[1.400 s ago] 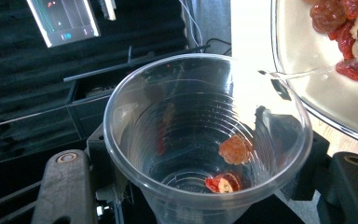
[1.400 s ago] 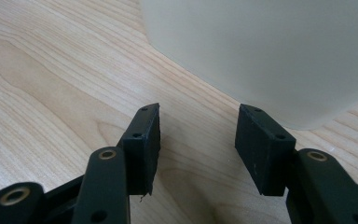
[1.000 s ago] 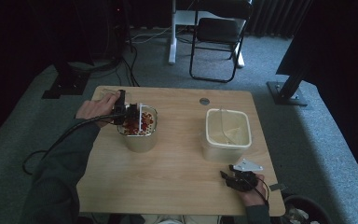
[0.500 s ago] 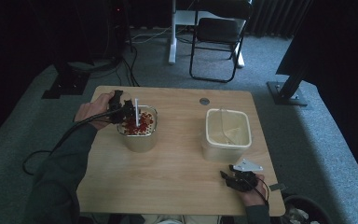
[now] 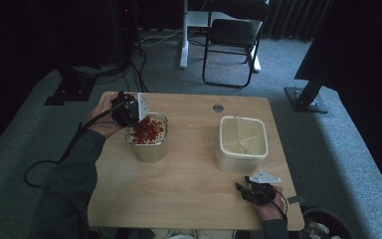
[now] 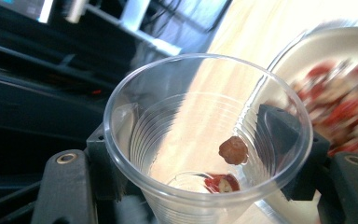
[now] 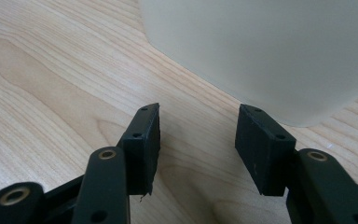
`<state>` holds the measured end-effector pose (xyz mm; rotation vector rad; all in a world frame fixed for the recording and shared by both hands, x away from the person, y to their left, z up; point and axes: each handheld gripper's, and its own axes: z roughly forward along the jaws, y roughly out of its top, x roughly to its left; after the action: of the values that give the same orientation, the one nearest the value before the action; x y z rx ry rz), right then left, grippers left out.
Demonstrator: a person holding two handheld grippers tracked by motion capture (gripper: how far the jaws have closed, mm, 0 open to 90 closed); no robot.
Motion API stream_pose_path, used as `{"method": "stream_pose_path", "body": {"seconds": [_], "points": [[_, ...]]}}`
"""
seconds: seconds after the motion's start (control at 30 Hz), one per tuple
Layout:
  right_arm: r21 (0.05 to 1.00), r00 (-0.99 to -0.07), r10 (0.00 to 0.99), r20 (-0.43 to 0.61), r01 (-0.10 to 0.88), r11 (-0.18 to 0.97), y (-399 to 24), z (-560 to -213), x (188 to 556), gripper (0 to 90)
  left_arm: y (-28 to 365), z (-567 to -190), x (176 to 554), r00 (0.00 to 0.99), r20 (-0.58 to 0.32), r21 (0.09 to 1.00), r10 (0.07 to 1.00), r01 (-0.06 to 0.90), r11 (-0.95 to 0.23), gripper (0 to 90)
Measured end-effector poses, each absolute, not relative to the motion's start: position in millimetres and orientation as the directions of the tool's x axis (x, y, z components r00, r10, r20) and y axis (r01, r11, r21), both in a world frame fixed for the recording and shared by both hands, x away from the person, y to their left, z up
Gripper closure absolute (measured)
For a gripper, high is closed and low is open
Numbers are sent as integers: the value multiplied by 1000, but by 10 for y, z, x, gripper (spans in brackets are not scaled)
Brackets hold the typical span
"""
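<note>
Pinching a clear plastic cup (image 6: 205, 140) in our left tool (image 5: 126, 110), we held it at the far-left rim of the metal tub (image 5: 149, 149) of red bits. Our right tool (image 7: 196, 149) rested spread and empty on the table (image 5: 179, 184), just beside the white box (image 5: 242, 143).

Both grippers black – left gripper (image 5: 125, 110), right gripper (image 5: 253, 191). Each carries a pale grey three-cornered plate on top and trails a black cable. Jaws: black blocks with small screw holes, brass-ringed pivot pins on the linkage. Dark grey-green long sleeve – left arm.
</note>
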<state>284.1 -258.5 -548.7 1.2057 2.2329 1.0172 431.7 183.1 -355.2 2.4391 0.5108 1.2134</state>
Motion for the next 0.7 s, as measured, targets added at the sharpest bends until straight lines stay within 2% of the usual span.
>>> {"method": "stream_pose_path", "body": {"seconds": [0.07, 0.1, 0.13, 0.17, 0.3, 0.4, 0.6, 0.67, 0.7], "points": [[758, -545, 839, -10, 543, 361, -2584, -5487, 2840, 496, 1874, -3496, 4330, 598, 610, 541, 519, 163, -825, 326], [758, -545, 839, -10, 543, 361, -2584, -5487, 2840, 496, 1874, -3496, 4330, 598, 610, 541, 519, 163, -825, 326], [757, -546, 838, -9, 543, 363, -2587, -5487, 2836, 496, 1970, -3382, 4367, 658, 473, 646, 587, 194, -738, 327], [758, -546, 837, -9, 543, 362, -2588, -5487, 2835, 496, 1996, -3351, 4377, 666, 437, 673, 605, 203, -711, 327], [758, -545, 838, -5, 545, 359, -2588, -5488, 2839, 496, 2094, -3249, 4415, 698, 306, 759, 648, 233, -609, 327], [758, -546, 838, -5, 544, 359, -2590, -5488, 2841, 496, 2125, -3214, 4429, 712, 243, 792, 659, 246, -558, 327], [758, -545, 838, -4, 545, 358, -2589, -5488, 2839, 496, 2100, -3230, 4441, 712, 230, 785, 663, 266, -559, 328], [758, -546, 838, -6, 544, 360, -2589, -5487, 2837, 496, 2092, -3239, 4440, 699, 259, 773, 666, 263, -577, 328], [758, -546, 838, -5, 545, 359, -2590, -5488, 2838, 496, 2067, -3250, 4426, 671, 326, 743, 666, 253, -619, 328]]}}
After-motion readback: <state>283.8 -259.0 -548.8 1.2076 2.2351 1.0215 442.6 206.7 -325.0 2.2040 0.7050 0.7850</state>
